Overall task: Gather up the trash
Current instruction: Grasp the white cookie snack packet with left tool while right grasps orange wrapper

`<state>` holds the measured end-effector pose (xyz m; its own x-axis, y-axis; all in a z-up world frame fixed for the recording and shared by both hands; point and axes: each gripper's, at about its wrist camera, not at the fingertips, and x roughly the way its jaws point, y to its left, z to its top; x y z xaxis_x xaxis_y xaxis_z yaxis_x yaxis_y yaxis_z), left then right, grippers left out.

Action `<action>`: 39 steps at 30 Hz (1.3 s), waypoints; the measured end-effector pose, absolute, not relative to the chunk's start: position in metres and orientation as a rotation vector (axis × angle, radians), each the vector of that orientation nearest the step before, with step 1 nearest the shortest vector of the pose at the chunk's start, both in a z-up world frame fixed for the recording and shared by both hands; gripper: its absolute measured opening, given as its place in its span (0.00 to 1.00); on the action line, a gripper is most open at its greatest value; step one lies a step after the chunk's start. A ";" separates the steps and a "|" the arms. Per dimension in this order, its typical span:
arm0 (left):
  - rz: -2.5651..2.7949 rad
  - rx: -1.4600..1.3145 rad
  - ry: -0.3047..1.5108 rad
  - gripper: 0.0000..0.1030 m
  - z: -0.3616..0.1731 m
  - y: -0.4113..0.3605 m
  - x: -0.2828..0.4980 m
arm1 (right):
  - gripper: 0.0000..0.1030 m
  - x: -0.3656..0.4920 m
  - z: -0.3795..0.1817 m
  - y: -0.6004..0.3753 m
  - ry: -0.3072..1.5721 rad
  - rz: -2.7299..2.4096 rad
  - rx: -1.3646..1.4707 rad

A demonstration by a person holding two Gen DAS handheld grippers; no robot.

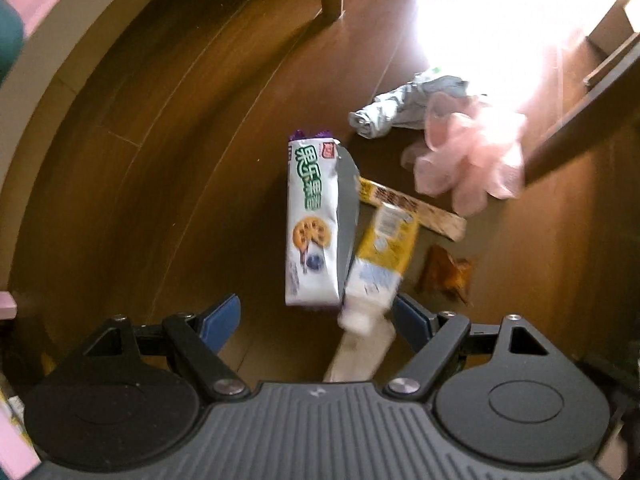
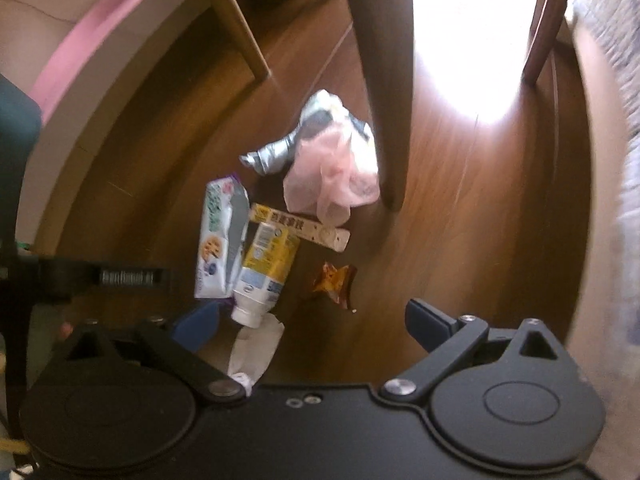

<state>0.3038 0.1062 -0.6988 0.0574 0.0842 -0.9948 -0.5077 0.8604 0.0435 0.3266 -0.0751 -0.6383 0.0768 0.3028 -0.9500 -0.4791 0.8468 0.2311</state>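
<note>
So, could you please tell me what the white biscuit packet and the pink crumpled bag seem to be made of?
The white biscuit packet looks like glossy printed plastic film with a silvery inner side, perhaps foil-lined. The pink crumpled bag looks like thin, translucent plastic film, soft and wrinkled; light shines through it.

Both wrist cams face down, fairly near floor; share litter pile (image 1: 344,216) (image 2: 256,248), prob. blurred.

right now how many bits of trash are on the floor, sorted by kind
wrappers and packets: 4 (biscuit packet, long box, brown wrapper, silver wrapper)
bottles: 1 (yellow bottle)
plastic bags: 1 (pink bag)
tissues: 1 (white tissue)
total: 7
</note>
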 end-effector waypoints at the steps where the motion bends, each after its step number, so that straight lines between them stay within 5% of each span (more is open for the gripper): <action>1: 0.464 -0.357 1.454 0.81 -0.710 0.109 0.308 | 0.96 0.328 -0.650 -0.072 1.379 0.584 -0.156; 11: 0.471 -0.344 1.464 0.81 -0.807 0.141 0.351 | 0.93 0.333 -0.742 -0.046 1.420 0.575 -0.162; 29: 0.451 -0.483 1.521 0.80 -0.868 0.168 0.345 | 0.75 0.336 -0.807 -0.033 1.455 0.570 -0.240; 36: 0.469 -0.515 1.534 0.47 -0.871 0.176 0.344 | 0.55 0.342 -0.811 -0.029 1.449 0.566 -0.224; 39: 0.468 -0.504 1.535 0.42 -0.871 0.176 0.345 | 0.41 0.345 -0.813 -0.030 1.454 0.553 -0.221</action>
<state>0.3446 0.1755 -0.8708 -0.0113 -0.0272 -0.9996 -0.5806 0.8140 -0.0155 0.3448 -0.0301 -0.8127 0.0196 0.2221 -0.9748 -0.4823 0.8562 0.1854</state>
